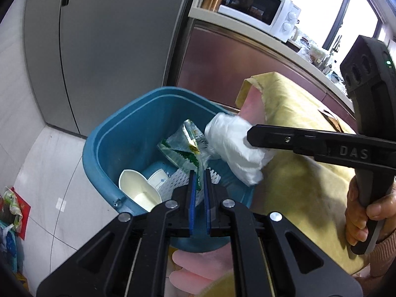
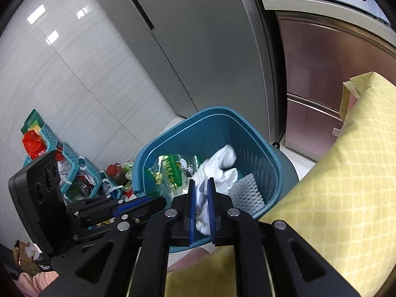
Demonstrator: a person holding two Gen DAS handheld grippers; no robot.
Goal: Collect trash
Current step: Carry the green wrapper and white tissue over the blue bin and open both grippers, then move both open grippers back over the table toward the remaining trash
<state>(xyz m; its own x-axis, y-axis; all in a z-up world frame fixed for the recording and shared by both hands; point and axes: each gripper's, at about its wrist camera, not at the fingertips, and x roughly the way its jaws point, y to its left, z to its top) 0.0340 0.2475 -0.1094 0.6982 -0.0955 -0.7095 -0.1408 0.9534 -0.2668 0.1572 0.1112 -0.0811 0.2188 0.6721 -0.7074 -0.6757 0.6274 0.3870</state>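
A blue bin (image 1: 111, 138) stands on the floor beside a yellow-covered table; it also shows in the right wrist view (image 2: 259, 148). My right gripper (image 2: 200, 185) is shut on a crumpled white plastic bag (image 2: 222, 163) and holds it over the bin's rim; the bag (image 1: 235, 148) also shows in the left wrist view. My left gripper (image 1: 199, 177) is shut on the corner of a clear green-printed wrapper (image 1: 185, 146) over the bin; the wrapper (image 2: 173, 168) also shows in the right wrist view. In the bin lie a paper cup (image 1: 138, 190) and white foam netting (image 1: 178, 180).
A grey fridge (image 1: 111, 37) stands behind the bin. A counter with a white microwave (image 1: 259, 5) runs to the right. The yellow tablecloth (image 1: 302, 173) covers the table at right. Teal baskets of clutter (image 2: 69, 173) sit on the floor by the wall.
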